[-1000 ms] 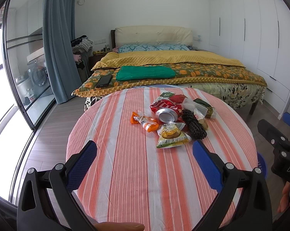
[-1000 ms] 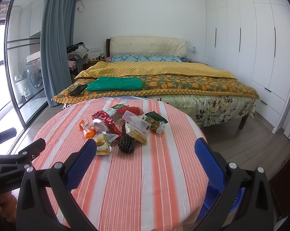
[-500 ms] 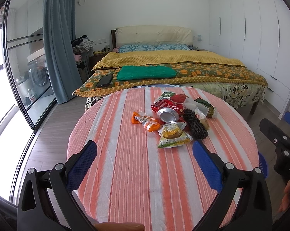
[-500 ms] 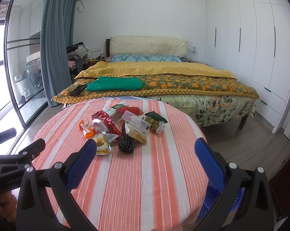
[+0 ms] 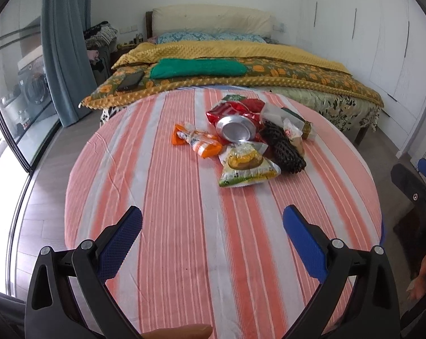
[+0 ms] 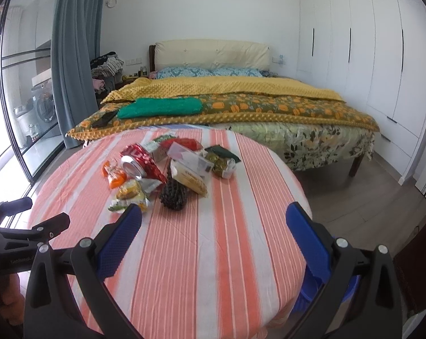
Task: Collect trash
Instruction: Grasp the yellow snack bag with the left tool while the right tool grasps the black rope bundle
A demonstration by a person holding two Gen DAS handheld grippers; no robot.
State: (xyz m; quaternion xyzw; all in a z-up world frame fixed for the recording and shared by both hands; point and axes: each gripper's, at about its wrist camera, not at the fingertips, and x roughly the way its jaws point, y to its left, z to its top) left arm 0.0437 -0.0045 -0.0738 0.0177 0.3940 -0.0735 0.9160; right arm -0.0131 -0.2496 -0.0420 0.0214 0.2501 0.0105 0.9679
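While your left gripper (image 5: 211, 231) and right gripper (image 6: 213, 231) hang wide apart and empty, the crinkly snack wrappers and crushed red aluminium can (image 5: 235, 128) sit mid-table (image 5: 162, 197); likely light, slippery, so pinch edges.

A bed (image 6: 269, 104) stands beyond the table's far edge, its yellow blanket (image 6: 221, 86) spread across it. A folded green cloth (image 6: 159, 107) and a dark phone (image 5: 130, 81) lie near its foot edge. A blue-grey curtain (image 6: 74, 56) hangs at the left; white wardrobes (image 6: 368, 56) line the right wall.
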